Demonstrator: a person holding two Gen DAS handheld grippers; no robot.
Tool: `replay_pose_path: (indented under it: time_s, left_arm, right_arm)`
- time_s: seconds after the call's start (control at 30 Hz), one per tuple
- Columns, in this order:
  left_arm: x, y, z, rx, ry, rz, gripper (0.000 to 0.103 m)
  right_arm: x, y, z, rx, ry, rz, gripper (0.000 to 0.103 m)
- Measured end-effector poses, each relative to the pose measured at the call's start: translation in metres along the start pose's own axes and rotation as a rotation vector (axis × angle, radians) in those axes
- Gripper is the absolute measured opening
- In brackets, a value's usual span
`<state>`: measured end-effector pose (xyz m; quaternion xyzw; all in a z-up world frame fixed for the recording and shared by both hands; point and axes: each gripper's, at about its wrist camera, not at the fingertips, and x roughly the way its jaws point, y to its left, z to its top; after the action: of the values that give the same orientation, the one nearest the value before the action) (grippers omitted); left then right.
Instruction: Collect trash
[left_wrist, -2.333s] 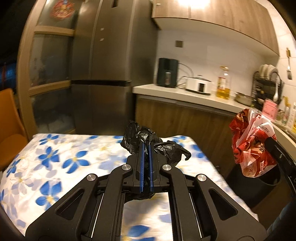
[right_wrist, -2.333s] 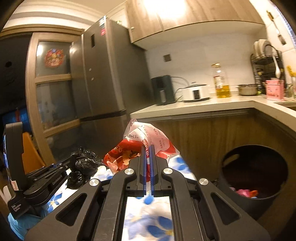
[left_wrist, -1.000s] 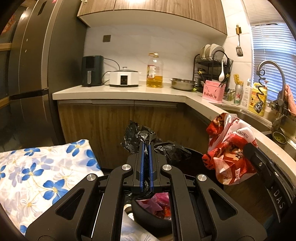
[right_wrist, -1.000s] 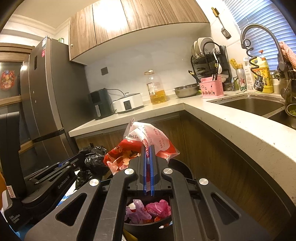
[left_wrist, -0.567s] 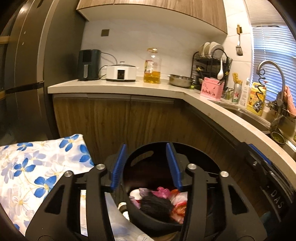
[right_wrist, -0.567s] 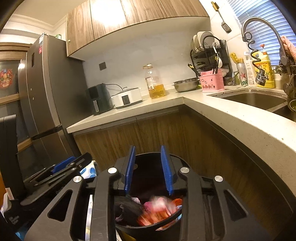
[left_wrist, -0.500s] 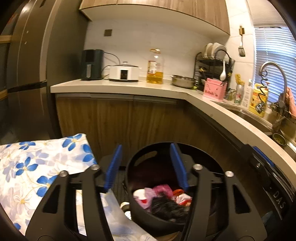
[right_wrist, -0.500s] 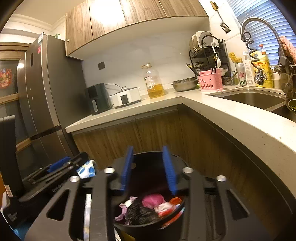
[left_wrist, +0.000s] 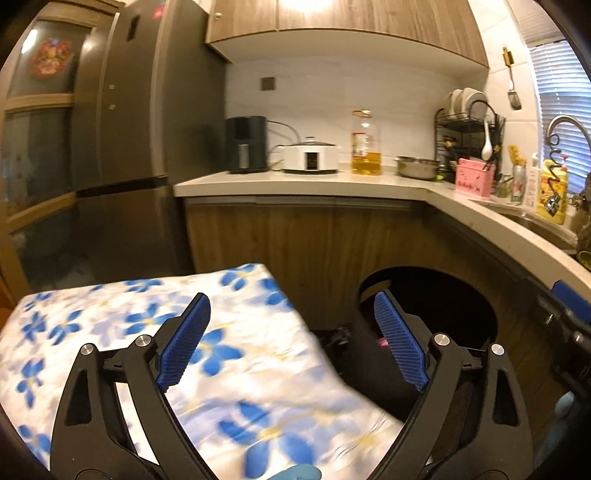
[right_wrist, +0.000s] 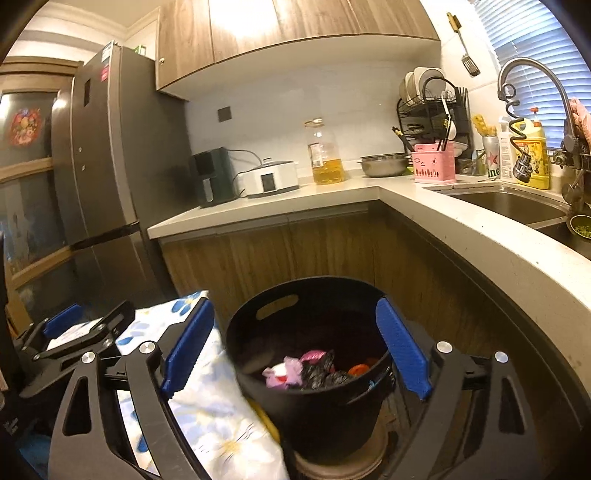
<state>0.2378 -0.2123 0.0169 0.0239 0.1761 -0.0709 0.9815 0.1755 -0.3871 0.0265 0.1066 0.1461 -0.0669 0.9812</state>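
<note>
- Your right gripper (right_wrist: 295, 347) hangs just above the round black plastic trash bin with a slot handle (right_wrist: 277, 306); its blue ribbed pads (right_wrist: 400, 350) are apart and still widening, with nothing between them. That spread over the bin's mouth fits a drop, so nothing needs holding there now.
- Your left gripper (left_wrist: 291, 343) is also spread and still widening, with no object between its pads. It points over the edge of the table covered by a white cloth with blue flowers (left_wrist: 122, 325), with the same bin (left_wrist: 424, 295) just to its right and lower.
- The bin sits on the floor in the corner of the wood-fronted cabinets, tucked against the table's edge; that puts it within reach of both hands, probably on purpose.
- Inside it you have the collected trash (right_wrist: 310, 369): crumpled black bags, pink and white scraps and something orange-red, heaped at the bottom. The pile is low, leaving plenty of room.
- The stretch of tablecloth in sight shows no litter, though blur hides detail; the rest of the table is out of view.
</note>
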Motion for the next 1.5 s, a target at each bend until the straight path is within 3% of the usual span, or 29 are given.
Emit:
replay_pose_path:
  time_s: [0.23, 0.77, 1.1, 1.5]
  left_arm:
    - [-0.054, 0.039, -0.020, -0.042, 0.005, 0.029, 0.093]
    - [-0.153, 0.090, -0.064, -0.055, -0.003, 0.092, 0.097]
    - [-0.193, 0.105, -0.087, -0.056, 0.016, 0.093, 0.097]
    - [-0.222, 0.110, -0.097, -0.069, 0.002, 0.081, 0.097]
  right_arm:
    - [-0.038, 0.033, -0.014, -0.033, 0.024, 0.008, 0.096]
    - [-0.127, 0.084, -0.057, -0.071, 0.051, 0.018, 0.096]
    - [-0.169, 0.101, -0.082, -0.092, 0.071, 0.035, 0.096]
    - [-0.200, 0.111, -0.086, -0.112, 0.038, 0.038, 0.097]
